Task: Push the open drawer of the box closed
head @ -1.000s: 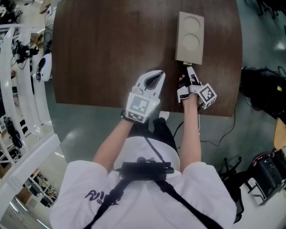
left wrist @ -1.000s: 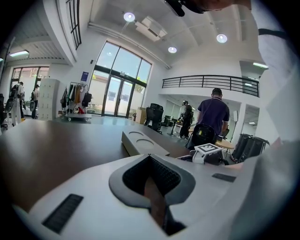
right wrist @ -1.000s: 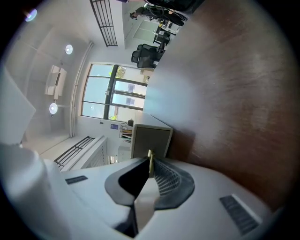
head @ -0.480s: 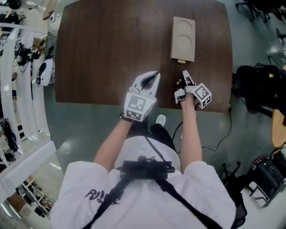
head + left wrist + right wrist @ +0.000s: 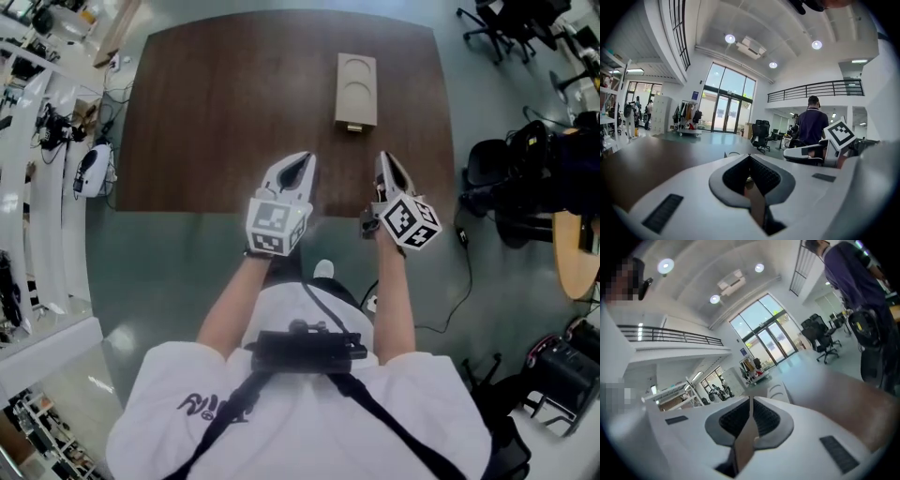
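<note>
A dark brown table [image 5: 206,112] is standing on a grey-green floor [image 5: 169,272] in a bright hall, with office chairs [image 5: 497,19] off to one side. The box [image 5: 356,86] is lying toward the far edge, well apart from the left gripper [image 5: 302,161] and right gripper [image 5: 382,159], both clenched on nothing. Its drawer is too small to judge.
</note>
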Motion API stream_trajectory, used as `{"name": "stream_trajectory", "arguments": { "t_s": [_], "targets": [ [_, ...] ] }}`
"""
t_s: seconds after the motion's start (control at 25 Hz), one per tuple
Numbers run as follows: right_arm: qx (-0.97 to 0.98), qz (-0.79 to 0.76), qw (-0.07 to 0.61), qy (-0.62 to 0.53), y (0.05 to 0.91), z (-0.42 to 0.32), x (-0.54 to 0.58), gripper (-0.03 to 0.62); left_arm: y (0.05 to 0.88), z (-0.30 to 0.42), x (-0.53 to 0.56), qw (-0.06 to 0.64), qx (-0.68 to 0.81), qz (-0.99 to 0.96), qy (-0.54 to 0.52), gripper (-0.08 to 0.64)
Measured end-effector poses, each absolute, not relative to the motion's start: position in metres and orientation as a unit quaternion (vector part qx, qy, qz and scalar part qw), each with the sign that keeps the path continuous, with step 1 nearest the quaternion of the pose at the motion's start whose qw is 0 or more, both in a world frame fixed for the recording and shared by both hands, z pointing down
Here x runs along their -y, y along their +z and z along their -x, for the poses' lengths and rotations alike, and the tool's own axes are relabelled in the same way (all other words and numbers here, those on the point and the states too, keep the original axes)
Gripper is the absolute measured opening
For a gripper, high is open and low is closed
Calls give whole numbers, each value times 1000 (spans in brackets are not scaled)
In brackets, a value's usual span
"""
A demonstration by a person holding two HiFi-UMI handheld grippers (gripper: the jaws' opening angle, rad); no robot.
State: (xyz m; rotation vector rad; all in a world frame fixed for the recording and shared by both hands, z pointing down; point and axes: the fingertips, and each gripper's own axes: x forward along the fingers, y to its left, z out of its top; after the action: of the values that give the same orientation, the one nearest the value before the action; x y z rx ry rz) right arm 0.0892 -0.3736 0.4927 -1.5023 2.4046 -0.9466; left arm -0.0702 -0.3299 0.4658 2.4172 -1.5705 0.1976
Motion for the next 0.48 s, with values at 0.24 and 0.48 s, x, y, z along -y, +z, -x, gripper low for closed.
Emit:
{"name": "stream_trajectory", "arguments": {
  "t_s": [0.24,0.48],
  "targets": [
    [-845,503,40,-179,416,-83,316,6,417,66,285,89,558,-824,38,11],
    [-853,515,19,-83,364,-79,278,6,380,56,257,67,572,-817,22,11]
  ]
}}
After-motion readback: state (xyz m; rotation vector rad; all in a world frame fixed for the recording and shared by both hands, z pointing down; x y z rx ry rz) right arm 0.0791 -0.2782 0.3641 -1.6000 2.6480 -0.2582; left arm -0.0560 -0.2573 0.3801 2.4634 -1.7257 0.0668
